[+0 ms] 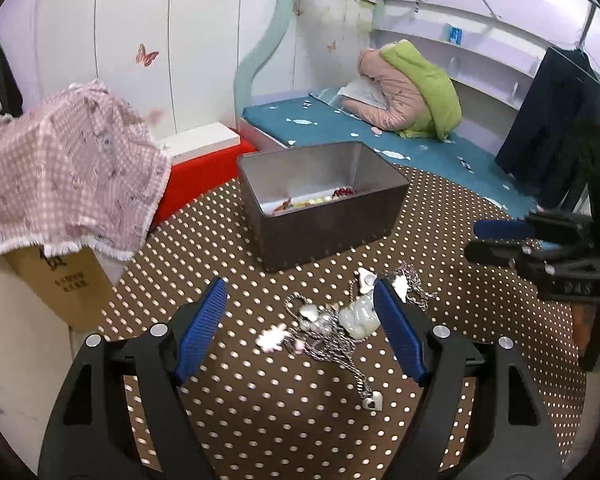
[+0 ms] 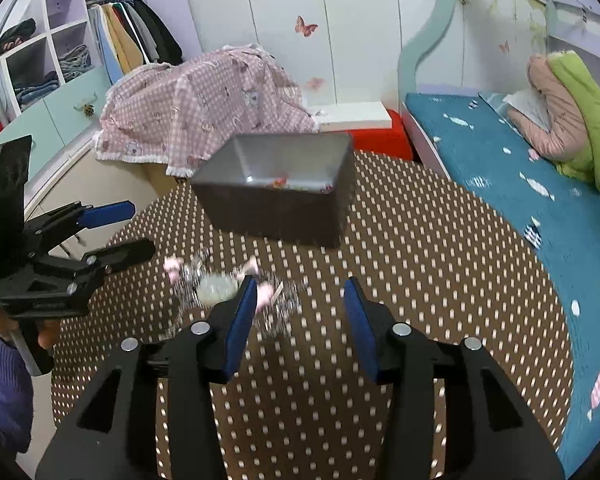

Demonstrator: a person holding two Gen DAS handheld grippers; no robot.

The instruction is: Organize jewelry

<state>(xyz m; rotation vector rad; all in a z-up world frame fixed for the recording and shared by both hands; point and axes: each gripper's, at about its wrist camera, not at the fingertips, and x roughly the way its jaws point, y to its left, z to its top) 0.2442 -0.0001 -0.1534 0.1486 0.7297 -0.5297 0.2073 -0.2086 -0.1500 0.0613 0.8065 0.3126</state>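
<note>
Left gripper (image 1: 300, 320): we are holding it with its fingers spread wide and nothing between the pads; the jewelry pile is lying on the cloth in the gap ahead of them.
Right gripper (image 2: 300, 312): we are holding it released too, fingers parted and gripping nothing; only bare dotted cloth is showing between them.
Pile (image 1: 332, 320): silver chains, a pale stone pendant, white flower charms and a small heart tag are lying tangled together, the stone just beside our left gripper's right finger (image 1: 396, 324). In the right wrist view the same pile (image 2: 228, 288) is sitting beyond and to the left of the left finger, blurred.
Box (image 1: 324, 204): the dark open bin is standing well ahead of both pairs of fingers, beyond the pile.
Done so far: a few pieces (image 1: 312, 200), red and yellowish beads by the look of them, are already lying on the box floor, so we judge that part of the sorting is behind us.
Left to do: the whole tangle is waiting outside the box; we judge this the larger share, since several chains are knotted into one heap.
Step in hand: we seem to be lining the left gripper up over the pile for a pick, while the right is hovering off to the side.
Table (image 1: 460, 216): the brown dotted cloth is carrying both box and pile.
Risk: we are expecting the chains to drag one another along when one is lifted.
</note>
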